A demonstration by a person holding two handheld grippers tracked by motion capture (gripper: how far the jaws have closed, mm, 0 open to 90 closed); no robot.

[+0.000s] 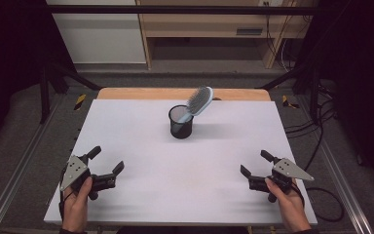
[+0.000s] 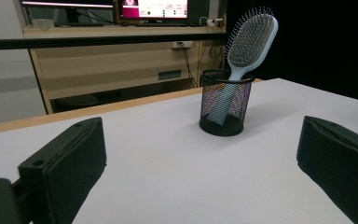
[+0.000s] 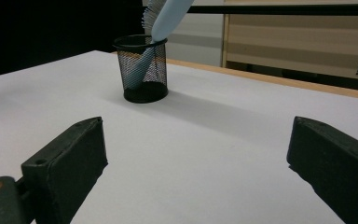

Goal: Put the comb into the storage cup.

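Observation:
A black mesh cup (image 1: 180,122) (image 2: 225,102) (image 3: 143,74) stands on the white table top (image 1: 185,165), toward the far middle. A light blue hairbrush (image 1: 198,103) (image 2: 251,42) (image 3: 164,18) sits handle-down in it, its bristled head leaning up and to the right over the rim. My left gripper (image 1: 106,161) (image 2: 200,172) rests at the near left of the table, open, nothing between its jaws. My right gripper (image 1: 256,163) (image 3: 196,172) rests at the near right, also open and empty. Both are held by hands and point toward the cup from well short of it.
A wooden strip (image 1: 182,93) edges the table's far side. Beyond it stand a wooden shelf unit (image 1: 209,24) and a white cabinet (image 1: 100,34). Black frame legs and cables (image 1: 321,122) lie on the floor at the right.

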